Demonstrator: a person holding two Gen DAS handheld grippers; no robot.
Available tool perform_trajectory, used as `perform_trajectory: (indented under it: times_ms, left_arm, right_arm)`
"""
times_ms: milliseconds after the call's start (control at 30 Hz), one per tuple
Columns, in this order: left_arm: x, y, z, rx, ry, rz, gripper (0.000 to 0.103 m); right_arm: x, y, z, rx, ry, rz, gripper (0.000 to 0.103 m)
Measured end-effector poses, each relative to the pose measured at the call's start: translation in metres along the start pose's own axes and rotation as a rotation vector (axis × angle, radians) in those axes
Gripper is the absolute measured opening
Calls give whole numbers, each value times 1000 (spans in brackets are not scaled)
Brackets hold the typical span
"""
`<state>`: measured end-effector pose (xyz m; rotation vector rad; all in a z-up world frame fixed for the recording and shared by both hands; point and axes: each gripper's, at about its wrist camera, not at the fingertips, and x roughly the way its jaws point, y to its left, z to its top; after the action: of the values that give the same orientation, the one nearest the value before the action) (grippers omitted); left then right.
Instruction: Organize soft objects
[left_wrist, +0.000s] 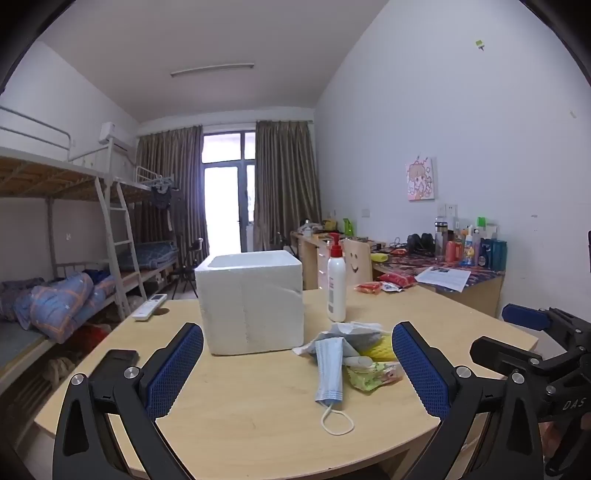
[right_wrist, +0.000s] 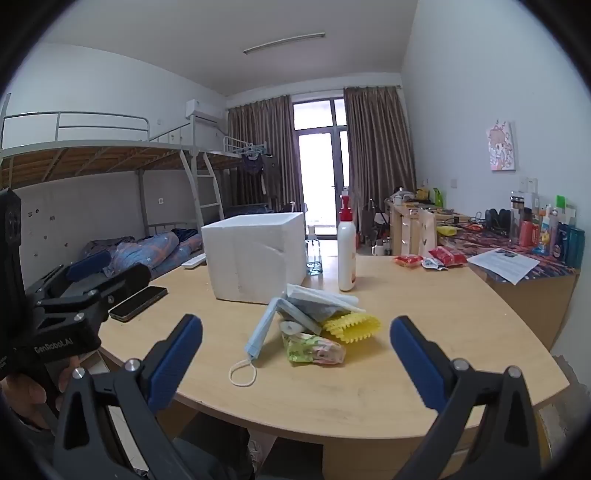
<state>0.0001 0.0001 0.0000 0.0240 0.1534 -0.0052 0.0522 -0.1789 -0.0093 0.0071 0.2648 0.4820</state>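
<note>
Both tools are released. The left gripper (left_wrist: 297, 363) and the right gripper (right_wrist: 295, 356) hold their blue pads spread wide with nothing between them, each hovering above the near edge of the table (left_wrist: 240, 406) and aimed slightly downward at the work area.

The soft objects lie in one loose pile just ahead of the grippers: a blue face mask (right_wrist: 260, 330) on the near left with its ear loop trailing toward the table edge, a green wipes packet (right_wrist: 314, 349) beside it, a yellow ridged item (right_wrist: 352, 326) to the right, and grey-white cloth (right_wrist: 319, 304) behind. The wide stance probably suits a pick from this pile.

The white foam box (right_wrist: 255, 254) stands just behind the pile, top open, and is the likely receptacle. A pump bottle (right_wrist: 346, 254) stands upright beside the box, near the lift path. A phone (right_wrist: 138, 302) lies to the left, well apart. Bare tabletop remains right of the pile.
</note>
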Motion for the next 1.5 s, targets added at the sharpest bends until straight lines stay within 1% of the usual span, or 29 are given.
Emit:
perform_trajectory:
  times_ms: [33, 133, 167, 233, 400, 567, 667, 900, 1500]
  left_arm:
    - [0, 1, 0, -3, 4, -8, 102]
    - [1, 2, -1, -2, 16, -22, 102]
    - [3, 7, 1, -16, 20, -30, 102]
    - [-3, 0, 2, 1, -6, -19, 102]
    - [-4, 5, 1, 1, 7, -33, 102]
    - [0, 1, -1, 15, -6, -19, 102]
    - [1, 2, 0, 9, -2, -15, 102]
    - [2, 2, 0, 5, 10, -18, 102]
    - [1, 3, 0, 5, -1, -3, 102]
  right_arm:
    - [0, -1, 0, 20, 6, 5, 103]
    - [-1, 0, 0, 18, 1, 5, 103]
    - [-1, -1, 0, 19, 0, 5, 103]
    - [-1, -2, 1, 20, -2, 7, 103]
    - [-6, -7, 1, 23, -5, 3, 103]
    - [-9, -16, 2, 18, -8, 1, 103]
    - [-3, -1, 2, 7, -4, -7, 103]
    - [-4, 0, 4, 2, -4, -11, 103]
    - [-3, 0, 4, 5, 0, -8, 103]
